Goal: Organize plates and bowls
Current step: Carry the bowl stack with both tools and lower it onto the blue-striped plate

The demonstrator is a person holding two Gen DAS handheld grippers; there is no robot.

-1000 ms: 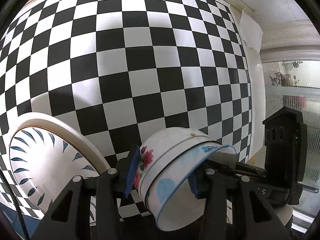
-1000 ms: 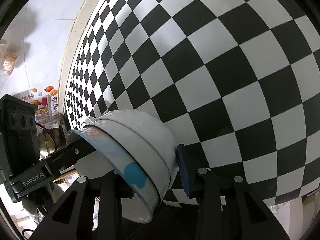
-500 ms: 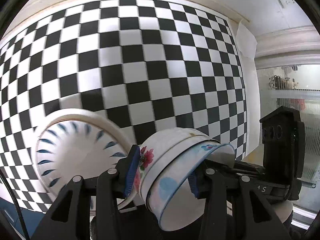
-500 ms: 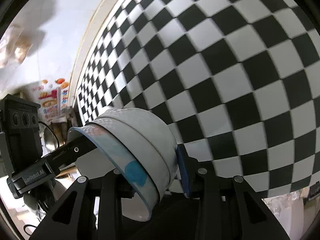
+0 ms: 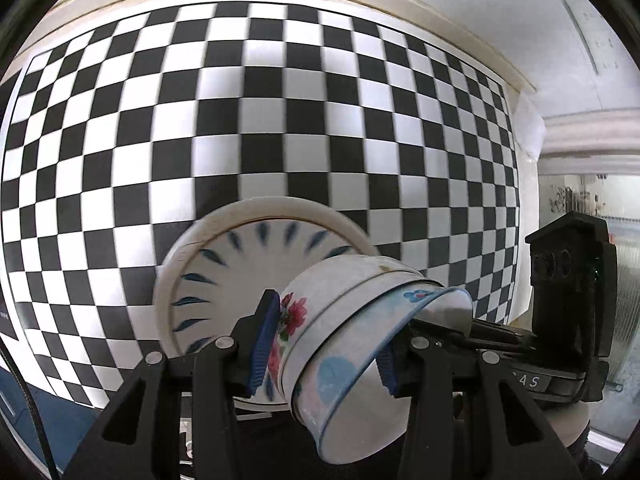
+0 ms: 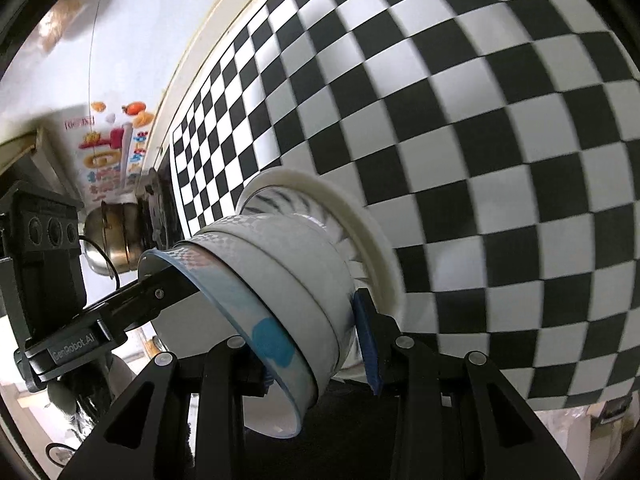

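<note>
A stack of nested bowls [image 5: 352, 312], the outer with red flowers and the inner with a blue rim and blue patches, hangs tilted above the checkered tabletop. My left gripper [image 5: 324, 354] is shut on one side of the stack's rim. My right gripper [image 6: 316, 356] is shut on the opposite side, one finger inside the bowls [image 6: 288, 264]. Just behind and below the bowls lies a stack of white plates [image 5: 240, 276] with blue leaf marks, also in the right wrist view as plates [image 6: 360, 220].
The black-and-white checkered cloth [image 5: 280, 120] covers the table up to a white wall edge. A metal pot [image 6: 116, 240] and a colourful poster [image 6: 108, 148] stand off the table's far end. A glass door [image 5: 592, 200] is at the right.
Both grippers carried the bowl stack sideways and slightly up. The plate stack, at the left edge before, now sits centred right behind the bowls. The grips are unchanged.
</note>
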